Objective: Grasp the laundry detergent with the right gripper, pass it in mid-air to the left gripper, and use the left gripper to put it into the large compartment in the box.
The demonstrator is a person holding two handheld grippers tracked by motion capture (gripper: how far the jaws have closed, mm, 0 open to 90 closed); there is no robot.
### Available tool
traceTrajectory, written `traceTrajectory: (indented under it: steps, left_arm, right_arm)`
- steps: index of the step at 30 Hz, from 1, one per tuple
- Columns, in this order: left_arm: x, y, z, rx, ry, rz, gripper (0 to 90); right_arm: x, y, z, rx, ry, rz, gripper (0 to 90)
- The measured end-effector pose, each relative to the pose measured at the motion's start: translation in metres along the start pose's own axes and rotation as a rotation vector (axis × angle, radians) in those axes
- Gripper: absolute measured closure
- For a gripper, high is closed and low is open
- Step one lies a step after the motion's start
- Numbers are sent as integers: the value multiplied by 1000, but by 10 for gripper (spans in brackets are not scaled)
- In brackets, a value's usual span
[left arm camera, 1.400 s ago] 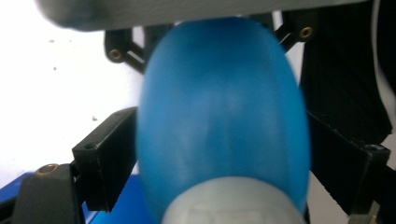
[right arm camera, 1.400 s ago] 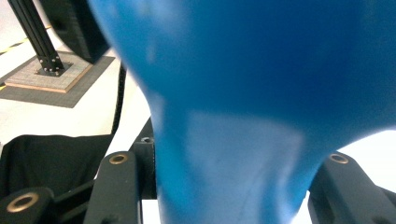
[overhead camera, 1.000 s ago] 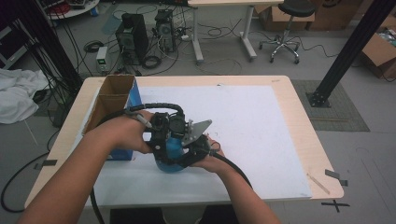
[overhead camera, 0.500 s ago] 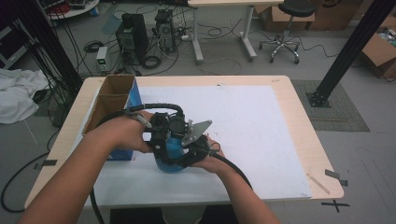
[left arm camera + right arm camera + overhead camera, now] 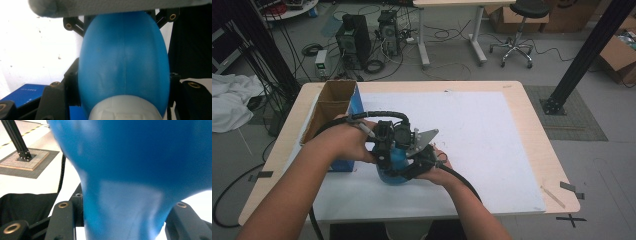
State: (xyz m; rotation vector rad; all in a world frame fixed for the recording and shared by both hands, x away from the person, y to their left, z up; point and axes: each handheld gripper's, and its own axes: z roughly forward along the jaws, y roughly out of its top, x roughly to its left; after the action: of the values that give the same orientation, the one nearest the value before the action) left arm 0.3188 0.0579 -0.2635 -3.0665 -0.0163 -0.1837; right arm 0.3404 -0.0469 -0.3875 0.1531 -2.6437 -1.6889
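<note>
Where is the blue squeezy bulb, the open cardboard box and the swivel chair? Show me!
blue bulb [image 5: 123, 65]: left gripper view, middle of its round body.
cardboard box [image 5: 328, 107]: high view, brown inside wall.
swivel chair [image 5: 529, 8]: high view, its dark seat.

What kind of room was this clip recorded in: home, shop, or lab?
Most likely a lab or workshop. Desktop computer towers sit on the floor among loose cables, a black aluminium frame post stands bolted beside the wooden table, and cardboard boxes are stacked by a rolling stool.
</note>
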Motion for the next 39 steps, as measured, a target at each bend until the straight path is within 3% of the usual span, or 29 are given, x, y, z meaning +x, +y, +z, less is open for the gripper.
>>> traceTrajectory:
  steps: [7,9,17,23,28,33,36,38,39]
  left_arm:
    - [2,2,-2,6,-1,-11,387]
    - [5,2,-4,3,-8,-18,387]
    - [9,0,-8,10,-22,-37,387]
    - [16,-5,-16,25,-45,-97,386]
    - [24,-10,-25,43,-53,-146,385]
    - [33,-16,-35,54,-62,-198,384]
    - [41,-22,-46,60,-66,-241,384]
    - [44,-25,-51,63,-66,-265,384]
    - [46,-27,-54,66,-67,-278,384]
  right_arm:
    - [-1,0,-2,-3,-12,-9,446]
    - [-1,0,-3,-12,-6,16,431]
    - [-6,0,-12,10,-30,40,301]
    - [-8,2,-24,54,-30,80,162]
    - [-12,10,-38,112,-41,89,84]
    - [-17,18,-52,207,-50,98,0]
    - [-19,26,-64,288,-59,86,0]
    - [-19,27,-67,304,-62,82,0]
    - [-20,31,-72,344,-64,71,0]
